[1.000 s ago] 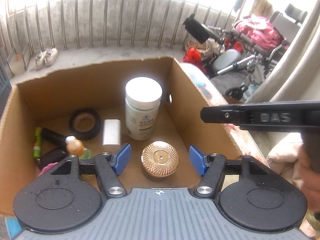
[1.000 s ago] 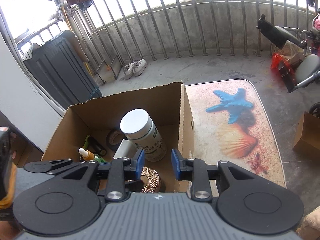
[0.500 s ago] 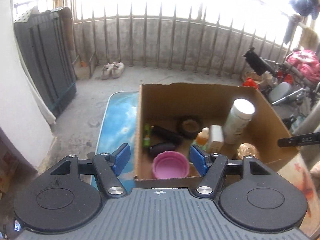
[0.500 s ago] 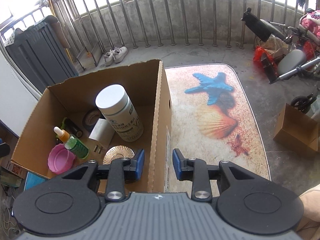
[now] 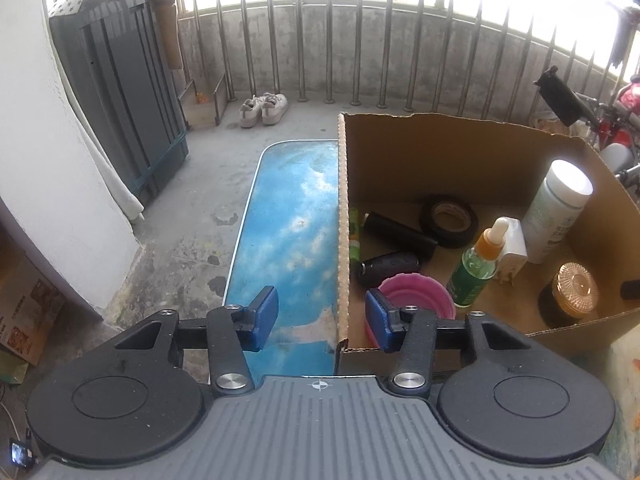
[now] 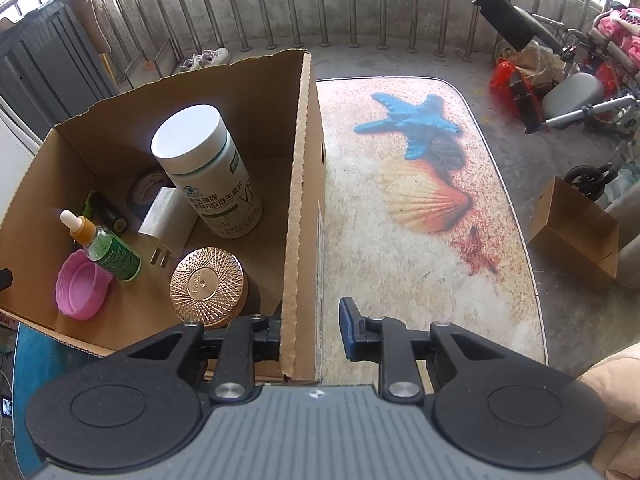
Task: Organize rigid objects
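Note:
An open cardboard box (image 5: 460,148) (image 6: 298,184) holds a white bottle (image 5: 556,216) (image 6: 204,168), a green dropper bottle (image 5: 476,268), a pink lid (image 5: 416,292), a gold-topped jar (image 6: 206,282), a white charger (image 6: 164,220), a black tape roll (image 5: 448,220) and a key fob (image 5: 388,266). My left gripper (image 5: 320,318) straddles the box's left wall, one finger outside and one inside. Its jaws are closing, with gaps on both sides of the wall. My right gripper (image 6: 310,326) straddles the right wall, closing too. Its inner finger is half hidden and a gap shows at the outer pad.
The box stands on a printed mat, blue (image 5: 292,232) on the left, sand with a starfish (image 6: 420,200) on the right. A dark cabinet (image 5: 120,100) and shoes (image 5: 264,108) lie left. A wheelchair (image 6: 560,80) and a small carton (image 6: 572,224) lie right. A railing closes the back.
My left gripper swung left from over the box's inside to its left wall and its jaws narrowed. My right gripper sank onto the right wall and its jaws narrowed.

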